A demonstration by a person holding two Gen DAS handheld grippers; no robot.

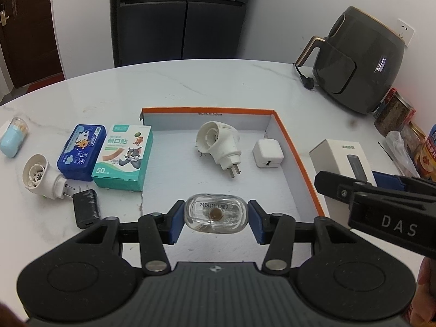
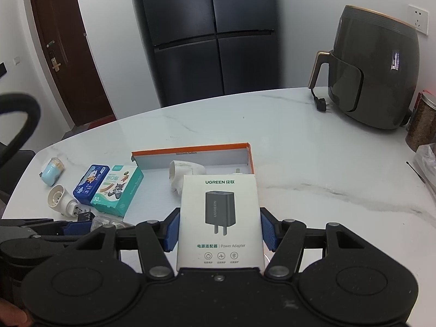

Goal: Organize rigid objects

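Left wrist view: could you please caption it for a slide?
Left tongs grip a clear bottle over the orange-rimmed tray, which holds two white plugs.

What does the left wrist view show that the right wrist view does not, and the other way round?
Only the left wrist view shows the left gripper shut on a small clear bottle, and the white cube charger lying whole in the orange-edged box. Only the right wrist view shows the right gripper shut on the power adapter box with its printed front, and the door lock. Both show the bandage box, the blue case and the air fryer.
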